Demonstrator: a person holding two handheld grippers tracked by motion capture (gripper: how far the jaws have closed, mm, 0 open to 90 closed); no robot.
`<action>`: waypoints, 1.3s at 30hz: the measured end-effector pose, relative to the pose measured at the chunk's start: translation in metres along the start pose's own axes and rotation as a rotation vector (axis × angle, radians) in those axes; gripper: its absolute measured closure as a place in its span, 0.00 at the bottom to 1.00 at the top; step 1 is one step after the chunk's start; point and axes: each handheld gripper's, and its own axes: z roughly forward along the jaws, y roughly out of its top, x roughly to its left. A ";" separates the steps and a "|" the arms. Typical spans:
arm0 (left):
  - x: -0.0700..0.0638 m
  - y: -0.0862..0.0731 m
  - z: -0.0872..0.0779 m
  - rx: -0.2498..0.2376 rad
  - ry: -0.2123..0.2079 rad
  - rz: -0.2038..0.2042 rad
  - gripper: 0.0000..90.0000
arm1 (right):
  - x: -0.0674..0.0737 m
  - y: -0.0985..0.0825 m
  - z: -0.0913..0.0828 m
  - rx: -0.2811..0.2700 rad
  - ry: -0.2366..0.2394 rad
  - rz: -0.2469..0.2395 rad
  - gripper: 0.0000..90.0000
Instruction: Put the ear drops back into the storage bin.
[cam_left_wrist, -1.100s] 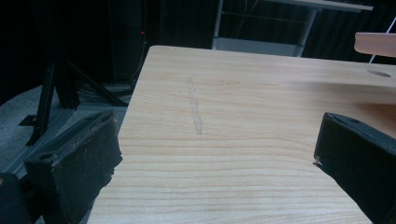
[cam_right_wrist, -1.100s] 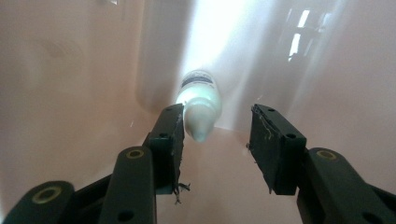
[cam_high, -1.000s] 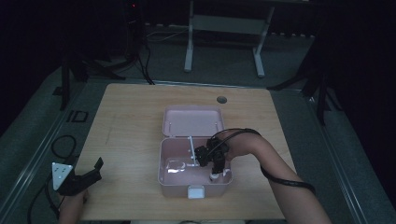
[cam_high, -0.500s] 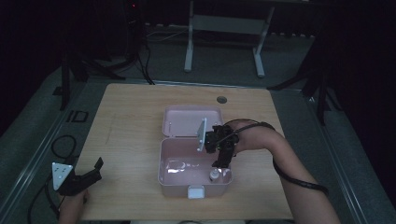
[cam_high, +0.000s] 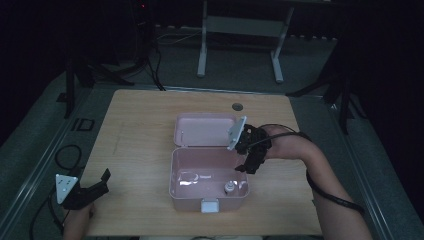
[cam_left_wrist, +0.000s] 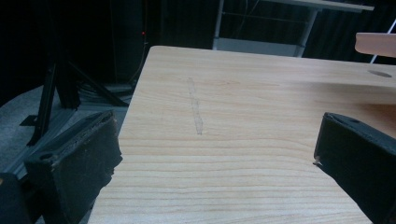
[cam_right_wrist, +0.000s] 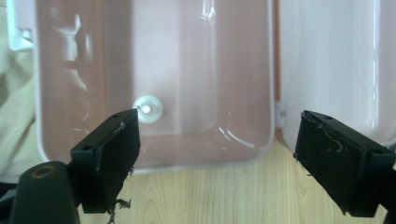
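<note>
An open pink plastic box (cam_high: 176, 172) sits mid-table with its lid (cam_high: 205, 130) laid back flat. A small white round-capped bottle (cam_high: 229, 187) stands on the box floor near the front right corner; the right gripper view looks down on this bottle (cam_right_wrist: 148, 108). My right gripper (cam_high: 248, 162) hovers over the box's right rim, jaws open and empty, and its view (cam_right_wrist: 215, 135) looks down into the box (cam_right_wrist: 201, 56). My left gripper (cam_high: 100, 184) rests open and empty at the table's front left corner, far from the box, with bare wood between its jaws (cam_left_wrist: 215, 140).
A white latch (cam_high: 209, 205) sticks out from the box's front wall. A round grommet hole (cam_high: 237, 106) lies near the table's far edge. Table edges drop to dark floor with cables (cam_high: 67, 155) and stand legs (cam_high: 240, 50). The lid's edge (cam_left_wrist: 376, 44) shows at upper right.
My right gripper rose out of the box and drew back to its right rim, leaving the white bottle standing inside. The left gripper has stayed put.
</note>
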 end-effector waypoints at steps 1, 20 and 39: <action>0.000 0.000 0.000 0.000 0.000 0.002 0.01 | -0.001 -0.004 0.000 -0.004 -0.004 0.010 0.16; 0.000 0.000 0.000 0.001 -0.003 0.000 0.00 | -0.003 -0.085 0.023 -0.093 -0.054 0.224 0.16; 0.000 0.000 0.000 -0.001 -0.002 0.001 0.01 | 0.009 -0.146 0.075 -0.234 -0.216 0.457 0.15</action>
